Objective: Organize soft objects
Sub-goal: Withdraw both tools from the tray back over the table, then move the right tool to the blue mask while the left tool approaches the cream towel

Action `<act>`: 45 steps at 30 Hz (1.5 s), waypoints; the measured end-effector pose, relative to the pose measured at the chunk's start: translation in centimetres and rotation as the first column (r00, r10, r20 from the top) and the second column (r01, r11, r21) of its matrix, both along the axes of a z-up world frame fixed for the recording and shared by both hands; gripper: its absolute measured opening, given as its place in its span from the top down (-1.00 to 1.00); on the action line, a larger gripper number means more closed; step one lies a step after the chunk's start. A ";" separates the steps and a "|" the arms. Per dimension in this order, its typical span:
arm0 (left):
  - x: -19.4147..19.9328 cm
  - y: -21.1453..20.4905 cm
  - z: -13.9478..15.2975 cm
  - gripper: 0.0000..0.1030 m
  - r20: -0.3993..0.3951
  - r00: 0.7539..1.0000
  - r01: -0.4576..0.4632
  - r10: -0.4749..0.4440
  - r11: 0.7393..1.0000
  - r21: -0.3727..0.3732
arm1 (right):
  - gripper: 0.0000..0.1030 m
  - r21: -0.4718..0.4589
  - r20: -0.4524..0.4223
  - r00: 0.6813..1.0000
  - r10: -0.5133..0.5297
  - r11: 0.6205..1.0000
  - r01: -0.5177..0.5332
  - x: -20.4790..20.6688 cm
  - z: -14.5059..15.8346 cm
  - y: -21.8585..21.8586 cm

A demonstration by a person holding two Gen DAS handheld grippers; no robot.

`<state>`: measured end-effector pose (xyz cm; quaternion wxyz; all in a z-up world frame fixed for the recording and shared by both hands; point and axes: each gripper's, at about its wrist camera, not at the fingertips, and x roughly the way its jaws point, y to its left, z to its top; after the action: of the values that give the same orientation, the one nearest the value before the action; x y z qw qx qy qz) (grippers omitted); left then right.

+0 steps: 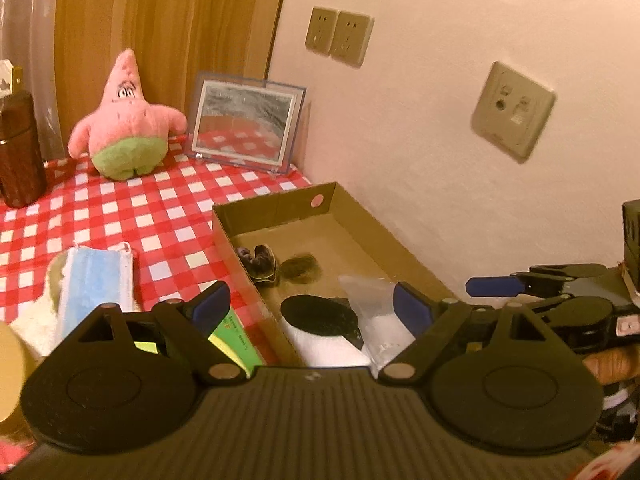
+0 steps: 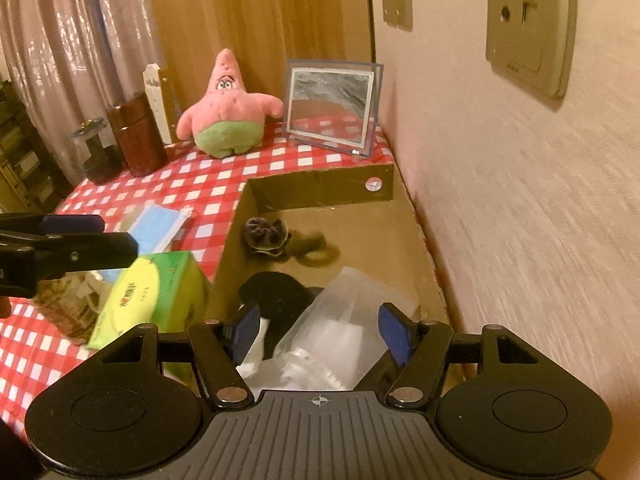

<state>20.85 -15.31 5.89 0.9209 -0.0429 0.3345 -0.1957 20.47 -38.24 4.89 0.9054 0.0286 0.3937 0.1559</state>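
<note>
Two open grippers, box already half loaded

Both your tools are empty right now. Your right gripper [image 2: 320, 330] sits with jaws apart over the clear plastic bag [image 2: 340, 320], pads on either side of it but not pressing, so I'd say that bag is dropped off. It lies at the near end of the cardboard box [image 2: 320, 184], next to a black-and-white soft item [image 1: 320, 320]. A dark scrunchie [image 2: 266, 236] and a hair tie [image 2: 316, 250] lie further toward the box's far end.

Your left gripper [image 1: 312, 304] is spread wide with nothing between the fingers, over the box's left wall.

Still out on the checked tablecloth [image 1: 160, 208]: the blue face mask [image 1: 98, 280] just left of the box, and the pink starfish plush [image 2: 228, 108] at the far edge. The mask looks like the closest pick for the left. It's flat and floppy, so come in low and pinch an edge.
</note>
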 end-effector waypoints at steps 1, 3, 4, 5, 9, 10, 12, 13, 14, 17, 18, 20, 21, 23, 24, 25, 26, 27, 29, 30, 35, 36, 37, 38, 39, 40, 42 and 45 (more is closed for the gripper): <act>-0.6 0.3 0.3 -0.69 0.007 1.000 0.002 -0.002 1.000 -0.001 | -0.27 0.002 0.004 1.000 0.004 1.000 -0.004 -0.4 0.3 0.1; -2.2 1.3 0.9 -0.69 0.018 1.000 -0.007 0.007 1.000 -0.006 | -0.27 0.007 0.016 1.000 0.017 1.000 -0.017 -1.4 0.8 0.5; -3.0 1.9 1.2 -0.69 0.023 1.000 -0.010 0.010 1.000 -0.010 | -0.27 0.008 0.020 1.000 0.023 1.000 -0.023 -1.9 1.1 0.7; -3.9 2.5 1.4 -0.69 0.028 0.999 -0.014 0.014 1.000 -0.014 | -0.27 0.008 0.022 0.999 0.027 1.000 -0.028 -2.2 1.3 0.9; -6.8 5.3 2.0 -0.69 0.033 0.998 -0.045 0.046 0.999 -0.018 | -0.27 0.013 0.033 0.998 0.053 0.998 -0.054 -3.4 2.1 2.2; -7.6 6.0 2.1 -0.69 0.034 0.998 -0.054 0.054 0.998 -0.013 | -0.27 0.016 0.038 0.998 0.059 0.998 -0.060 -3.6 2.3 2.5; -9.1 7.6 2.4 -0.69 0.040 0.996 -0.078 0.078 0.997 0.000 | -0.27 0.021 0.043 0.996 0.075 0.997 -0.076 -4.0 2.6 3.2; -9.6 8.4 2.5 -0.69 0.039 0.995 -0.088 0.088 0.996 0.001 | -0.27 0.023 0.046 0.996 0.082 0.996 -0.084 -4.3 2.8 3.6; -10.2 9.2 2.5 -0.69 0.035 0.994 -0.101 0.101 0.995 0.001 | -0.27 0.024 0.049 0.995 0.090 0.996 -0.091 -4.4 2.9 4.0; -11.9 11.7 2.6 -0.69 0.029 0.989 -0.143 0.143 0.990 0.001 | -0.27 0.026 0.053 0.992 0.114 0.993 -0.116 -5.0 3.1 5.3; -12.2 12.4 2.6 -0.69 0.026 0.987 -0.156 0.156 0.988 0.007 | -0.27 0.024 0.053 0.991 0.124 0.992 -0.126 -5.1 3.1 5.8; -13.0 13.7 2.4 -0.69 0.027 0.983 -0.180 0.179 0.983 0.025 | -0.27 0.019 0.053 0.989 0.138 0.990 -0.139 -5.2 3.1 6.4; -13.3 14.3 2.4 -0.69 0.027 0.981 -0.192 0.191 0.981 0.031 | -0.27 0.018 0.052 0.988 0.145 0.989 -0.146 -5.3 3.1 6.8; -13.8 15.6 2.2 -0.69 0.025 0.976 -0.216 0.215 0.976 0.028 | -0.27 0.014 0.051 0.986 0.160 0.987 -0.161 -5.5 3.2 7.4; -14.1 16.2 2.2 -0.69 0.023 0.974 -0.227 0.226 0.974 0.027 | -0.27 0.011 0.053 0.984 0.168 0.986 -0.169 -5.5 3.3 7.7; -14.3 16.7 2.2 -0.69 0.024 0.972 -0.236 0.236 0.971 0.030 | -0.27 0.008 0.054 0.983 0.174 0.985 -0.175 -5.5 3.3 8.0; -14.5 17.3 2.2 -0.69 0.025 0.970 -0.244 0.243 0.969 0.035 | -0.27 0.006 0.054 0.982 0.179 0.984 -0.179 -5.5 3.4 8.4; -14.6 17.8 2.2 -0.69 0.025 0.968 -0.250 0.249 0.968 0.040 | -0.27 0.006 0.054 0.982 0.181 0.983 -0.182 -5.4 3.5 8.7; -14.6 18.7 2.2 -0.69 0.022 0.965 -0.261 0.260 0.964 0.046 | -0.27 0.007 0.055 0.980 0.190 0.982 -0.191 -5.4 3.6 9.2; -14.5 19.1 2.2 -0.69 0.021 0.964 -0.266 0.265 0.963 0.046 | -0.27 0.007 0.056 0.979 0.196 0.980 -0.196 -5.4 3.6 9.5; -14.5 21.1 2.0 -0.69 0.014 0.958 -0.287 0.286 0.955 0.075 | -0.27 -0.001 0.061 0.972 0.225 0.974 -0.225 -5.1 3.8 11.2; -14.5 21.5 1.9 -0.69 0.011 0.956 -0.292 0.292 0.953 0.079 | -0.27 -0.003 0.062 0.971 0.229 0.973 -0.229 -4.9 3.7 11.6; -14.5 22.0 1.8 -0.69 0.007 0.955 -0.296 0.296 0.951 0.086 | -0.27 -0.005 0.062 0.971 0.232 0.973 -0.232 -4.7 3.7 11.9; -14.5 22.3 1.7 -0.69 0.004 0.954 -0.299 0.300 0.950 0.093 | -0.27 -0.005 0.063 0.970 0.235 0.972 -0.235 -4.6 3.7 12.2; -14.5 22.7 1.7 -0.69 0.004 0.953 -0.303 0.304 0.948 0.101 | -0.27 -0.006 0.062 0.969 0.239 0.971 -0.239 -4.4 3.7 12.6; -14.5 23.1 1.6 -0.69 0.005 0.951 -0.309 0.310 0.945 0.110 | -0.27 -0.007 0.061 0.968 0.243 0.970 -0.243 -4.2 3.7 12.9; -14.5 23.8 1.5 -0.69 0.002 0.949 -0.313 0.315 0.942 0.123 | -0.27 -0.011 0.061 0.965 0.254 0.967 -0.254 -3.8 3.7 13.7; -14.2 25.0 1.2 -0.69 -0.009 0.946 -0.321 0.325 0.937 0.135 | -0.27 -0.014 0.059 0.961 0.272 0.962 -0.271 -3.2 3.6 14.9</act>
<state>6.65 9.68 7.08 0.9359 -0.0396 0.3495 -0.0186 17.26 -23.36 8.45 0.8870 -0.0332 0.3671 0.2782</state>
